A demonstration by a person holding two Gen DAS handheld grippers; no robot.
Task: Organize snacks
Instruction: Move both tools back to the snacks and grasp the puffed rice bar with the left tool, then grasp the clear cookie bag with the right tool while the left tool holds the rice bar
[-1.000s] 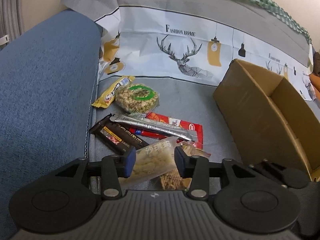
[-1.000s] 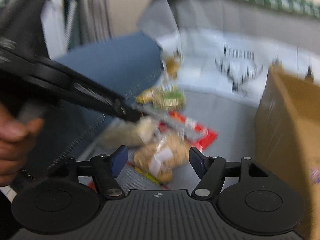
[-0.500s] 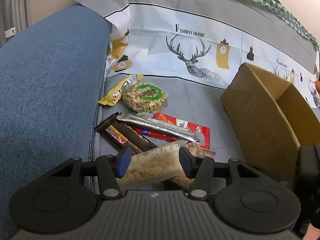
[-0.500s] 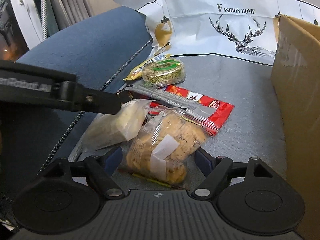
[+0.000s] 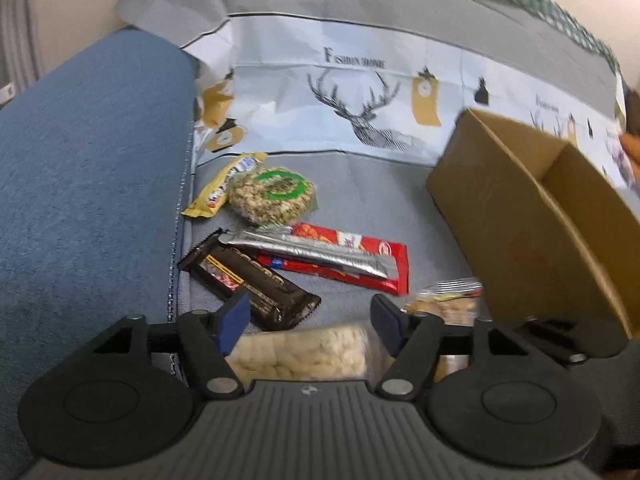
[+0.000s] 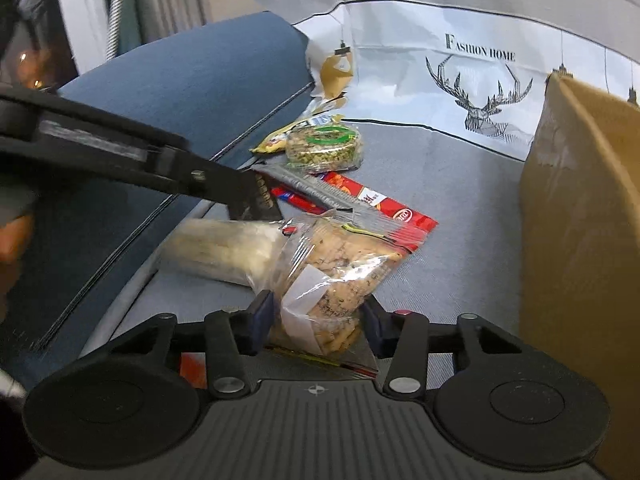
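Surface: grey sofa seat (image 5: 360,184), blue armrest (image 5: 88,184) beside it.
Lying on it: snack packets (image 5: 272,196) clustered near the armrest; cardboard box (image 5: 520,216) apart.

Both wrist views low, angled down, sharing snack pile (image 5: 296,248)

Loose snacks mid-frame on grey cover: clear cookie bag (image 6: 332,276), pale puff bag (image 5: 304,350), red wrapper (image 5: 360,258), dark bar (image 5: 256,280).

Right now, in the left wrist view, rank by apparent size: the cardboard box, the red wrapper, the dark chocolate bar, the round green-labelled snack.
1. cardboard box, clearly largest.
2. red wrapper and dark chocolate bar: similar length, the red one partly covered, so unranked.
3. round green-labelled snack, smallest, though farthest away.
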